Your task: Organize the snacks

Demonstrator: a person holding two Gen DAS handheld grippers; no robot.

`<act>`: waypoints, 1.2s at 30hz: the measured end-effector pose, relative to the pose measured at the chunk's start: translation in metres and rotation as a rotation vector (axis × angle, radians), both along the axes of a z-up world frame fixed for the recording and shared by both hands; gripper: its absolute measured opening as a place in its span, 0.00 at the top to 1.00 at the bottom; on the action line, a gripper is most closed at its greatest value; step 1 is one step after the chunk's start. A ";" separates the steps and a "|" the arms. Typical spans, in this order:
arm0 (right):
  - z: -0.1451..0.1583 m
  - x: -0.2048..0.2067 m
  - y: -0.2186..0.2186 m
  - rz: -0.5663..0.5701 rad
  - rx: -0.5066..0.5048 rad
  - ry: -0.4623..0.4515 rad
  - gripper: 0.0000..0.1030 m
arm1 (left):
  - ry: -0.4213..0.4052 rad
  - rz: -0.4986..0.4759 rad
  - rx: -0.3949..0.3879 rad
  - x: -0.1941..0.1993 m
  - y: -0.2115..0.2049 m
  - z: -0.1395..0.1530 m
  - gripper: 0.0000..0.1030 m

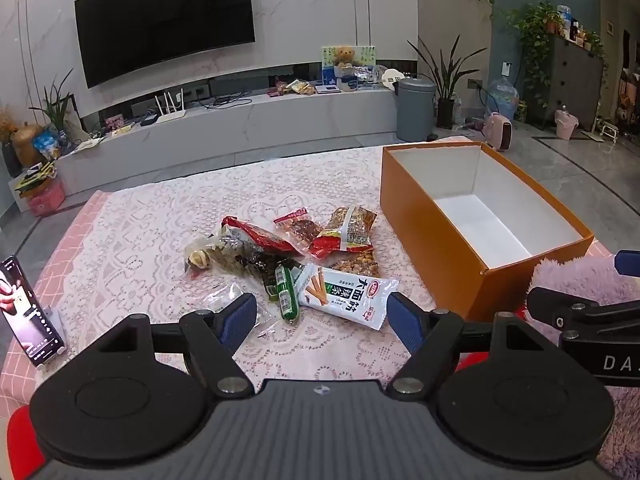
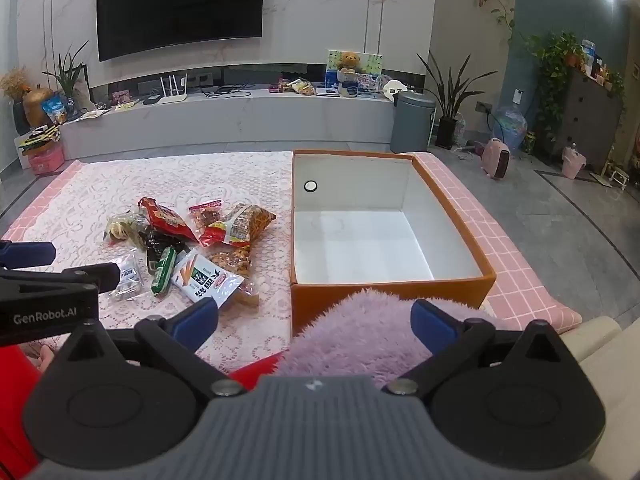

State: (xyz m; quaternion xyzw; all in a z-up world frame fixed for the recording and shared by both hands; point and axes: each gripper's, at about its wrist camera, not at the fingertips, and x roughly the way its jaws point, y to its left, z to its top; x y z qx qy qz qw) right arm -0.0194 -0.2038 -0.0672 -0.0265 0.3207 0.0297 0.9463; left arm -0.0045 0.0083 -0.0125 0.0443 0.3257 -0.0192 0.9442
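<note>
We see both claws wide open, holding nothing: left gripper (image 1: 322, 316) | right gripper (image 2: 314, 322) | snack pile (image 2: 188, 244) at 10 o'clock, left of orange box (image 2: 390, 286) | "GenRobot.AI" on the left gripper's side.

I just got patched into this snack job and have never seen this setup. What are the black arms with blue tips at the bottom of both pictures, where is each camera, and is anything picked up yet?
No robot arm here: a person holds a two-finger tool in each hand, each with a camera looking along its blue-padded fingers. One picture comes from the left gripper, the other from the right gripper. Both are open and hold nothing. On the lace tablecloth lies a pile of snack packets, including a white packet and a green sausage. Beside the pile stands an open orange box, empty. A phone is propped at the left.
</note>
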 end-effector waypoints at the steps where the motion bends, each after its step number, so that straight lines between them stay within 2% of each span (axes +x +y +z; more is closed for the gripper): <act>1: 0.000 0.000 0.000 0.001 0.001 0.000 0.03 | -0.002 -0.002 0.001 -0.001 0.001 -0.002 0.15; 4: 0.000 -0.001 0.001 0.000 0.001 0.001 0.03 | 0.018 0.007 -0.002 0.004 -0.003 0.007 0.16; 8: 0.001 0.000 0.000 0.001 -0.003 0.005 0.03 | 0.022 0.008 0.001 0.007 0.002 0.000 0.16; 24: 0.000 0.000 0.003 0.004 -0.007 0.014 0.03 | 0.032 0.005 0.009 0.005 -0.005 0.003 0.16; 36: -0.004 0.002 0.002 0.000 -0.005 0.022 0.03 | 0.051 -0.005 -0.015 0.008 -0.008 0.000 0.16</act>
